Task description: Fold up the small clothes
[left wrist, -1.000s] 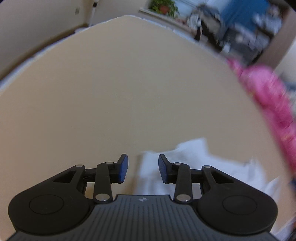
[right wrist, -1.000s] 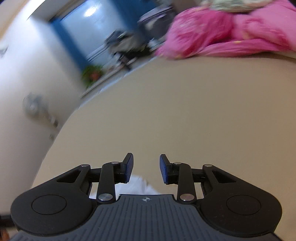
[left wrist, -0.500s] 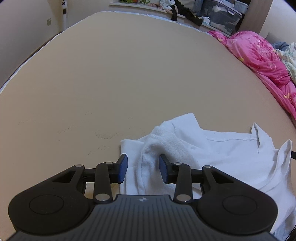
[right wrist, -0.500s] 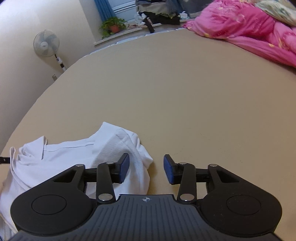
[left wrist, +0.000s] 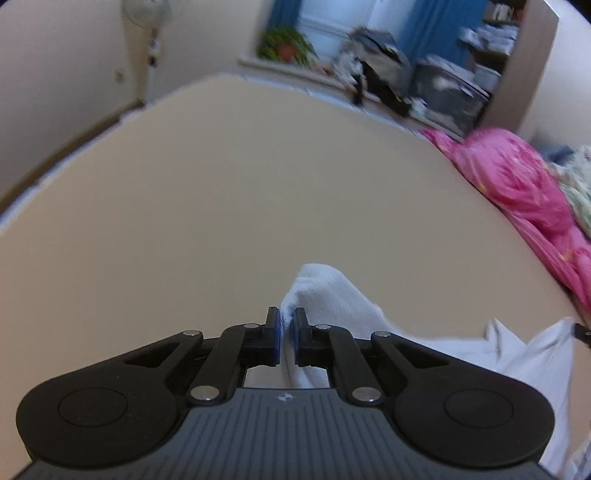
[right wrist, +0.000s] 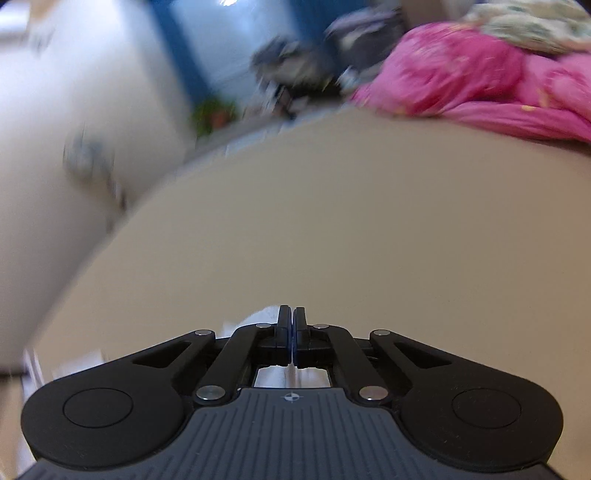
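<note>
- White garment [left wrist: 332,295] lies crumpled on the tan bed sheet [left wrist: 221,206], at the near edge of the left wrist view and spreading off to the right.
- Left tongs [left wrist: 287,325] are clamped on a raised fold of the white garment; the cloth bunches up in a peak just ahead of the blue pads [left wrist: 275,334] and runs down between them.
- Right tongs [right wrist: 291,325] are pressed together, pads meeting with no gap visible; a blurred patch of white cloth shows just behind and to the left of the tips, but whether any of it is pinched between the pads I cannot tell.
- Pink quilt [left wrist: 524,192] is heaped along the far right side of the bed, well apart from the garment.
- Far beyond the bed, blurred, stand a potted plant [left wrist: 284,44] on a ledge, blue curtains [left wrist: 424,26] and a pile of dark clutter.
- A standing fan [left wrist: 146,11] shows dimly against the cream wall at the upper left.
</note>
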Action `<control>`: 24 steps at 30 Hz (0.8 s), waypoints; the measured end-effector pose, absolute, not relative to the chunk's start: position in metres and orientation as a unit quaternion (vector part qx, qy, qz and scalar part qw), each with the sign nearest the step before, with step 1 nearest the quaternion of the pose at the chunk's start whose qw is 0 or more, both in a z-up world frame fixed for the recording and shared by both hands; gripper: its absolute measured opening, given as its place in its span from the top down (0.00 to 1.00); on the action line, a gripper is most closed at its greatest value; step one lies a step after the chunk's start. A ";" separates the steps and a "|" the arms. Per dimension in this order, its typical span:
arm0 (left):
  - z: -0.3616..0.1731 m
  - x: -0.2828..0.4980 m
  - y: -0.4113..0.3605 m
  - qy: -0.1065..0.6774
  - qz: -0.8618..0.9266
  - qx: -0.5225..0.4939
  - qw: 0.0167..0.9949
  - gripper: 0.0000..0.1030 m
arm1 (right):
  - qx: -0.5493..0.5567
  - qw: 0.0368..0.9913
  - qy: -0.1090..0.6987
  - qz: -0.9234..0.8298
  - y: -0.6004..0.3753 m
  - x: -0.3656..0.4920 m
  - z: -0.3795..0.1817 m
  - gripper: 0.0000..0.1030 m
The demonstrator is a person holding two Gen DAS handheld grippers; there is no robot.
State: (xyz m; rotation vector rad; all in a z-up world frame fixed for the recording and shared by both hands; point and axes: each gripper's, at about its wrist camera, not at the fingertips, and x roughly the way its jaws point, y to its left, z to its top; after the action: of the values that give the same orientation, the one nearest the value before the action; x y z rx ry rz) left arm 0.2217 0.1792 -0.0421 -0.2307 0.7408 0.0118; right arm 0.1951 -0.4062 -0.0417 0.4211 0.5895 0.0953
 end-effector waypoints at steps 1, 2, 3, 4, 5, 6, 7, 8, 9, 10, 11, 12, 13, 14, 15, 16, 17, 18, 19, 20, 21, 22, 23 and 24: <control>-0.044 0.223 0.177 0.361 0.018 -0.101 0.927 0.93 | 0.212 0.936 0.279 0.033 -0.408 0.197 -0.041 1.00; -0.045 0.225 0.176 0.362 0.022 -0.098 0.927 0.93 | 0.214 0.937 0.276 0.021 -0.409 0.199 -0.042 1.00; -0.046 0.226 0.176 0.363 0.025 -0.098 0.926 0.93 | 0.215 0.938 0.273 0.013 -0.409 0.203 -0.043 1.00; -0.047 0.227 0.176 0.363 0.030 -0.099 0.926 0.93 | 0.213 0.939 0.271 0.009 -0.408 0.205 -0.044 1.00; -0.048 0.229 0.175 0.363 0.033 -0.099 0.926 0.93 | 0.210 0.940 0.269 0.005 -0.406 0.209 -0.045 1.00; -0.049 0.231 0.174 0.363 0.035 -0.098 0.926 0.93 | 0.209 0.939 0.272 0.003 -0.403 0.214 -0.046 1.00; -0.051 0.233 0.174 0.363 0.037 -0.097 0.926 0.93 | 0.208 0.939 0.275 0.001 -0.401 0.218 -0.048 1.00; -0.051 0.236 0.174 0.365 0.038 -0.098 0.925 0.93 | 0.206 0.938 0.278 -0.002 -0.398 0.223 -0.051 1.00; -0.053 0.240 0.174 0.370 0.041 -0.101 0.923 0.92 | 0.203 0.938 0.282 -0.006 -0.396 0.229 -0.053 1.00; -0.056 0.245 0.175 0.379 0.050 -0.105 0.918 0.89 | 0.199 0.937 0.285 -0.014 -0.392 0.233 -0.056 1.00; -0.061 0.249 0.179 0.394 0.062 -0.111 0.910 0.83 | 0.199 0.935 0.293 -0.021 -0.391 0.237 -0.059 0.97; -0.067 0.254 0.186 0.415 0.064 -0.125 0.899 0.66 | 0.203 0.927 0.313 -0.031 -0.391 0.242 -0.066 0.91; -0.073 0.256 0.192 0.434 0.063 -0.143 0.887 0.64 | 0.210 0.918 0.334 -0.034 -0.391 0.243 -0.071 0.77; -0.075 0.255 0.196 0.442 0.068 -0.154 0.881 0.64 | 0.218 0.909 0.353 -0.037 -0.392 0.245 -0.077 0.75; -0.074 0.253 0.199 0.441 0.073 -0.162 0.880 0.64 | 0.218 0.904 0.366 -0.038 -0.392 0.244 -0.079 0.75; -0.070 0.250 0.200 0.432 0.069 -0.164 0.884 0.64 | 0.212 0.903 0.371 -0.034 -0.391 0.243 -0.079 0.75; -0.065 0.247 0.200 0.422 0.060 -0.162 0.890 0.64 | 0.201 0.906 0.372 -0.023 -0.389 0.240 -0.077 0.75; -0.061 0.244 0.198 0.415 0.050 -0.158 0.894 0.62 | 0.188 0.909 0.371 -0.008 -0.386 0.237 -0.073 0.75; -0.061 0.243 0.197 0.416 0.044 -0.158 0.894 0.59 | 0.179 0.911 0.371 0.007 -0.384 0.233 -0.071 0.73; -0.062 0.243 0.196 0.422 0.040 -0.160 0.892 0.58 | 0.172 0.911 0.374 0.019 -0.381 0.230 -0.069 0.69; -0.065 0.243 0.195 0.429 0.040 -0.163 0.887 0.58 | 0.166 0.908 0.383 0.028 -0.378 0.227 -0.069 0.67; -0.068 0.245 0.194 0.435 0.040 -0.169 0.883 0.58 | 0.159 0.905 0.392 0.032 -0.376 0.226 -0.071 0.62; -0.070 0.246 0.194 0.437 0.040 -0.174 0.881 0.58 | 0.149 0.902 0.403 0.036 -0.373 0.225 -0.073 0.61; -0.072 0.246 0.193 0.437 0.040 -0.178 0.881 0.58 | 0.139 0.902 0.407 0.037 -0.370 0.224 -0.075 0.61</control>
State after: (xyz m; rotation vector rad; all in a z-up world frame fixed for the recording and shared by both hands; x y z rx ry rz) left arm 0.2464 0.1932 -0.0716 -0.3712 0.9099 0.0837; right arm 0.2243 -0.3695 -0.0746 0.2871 0.8416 0.0766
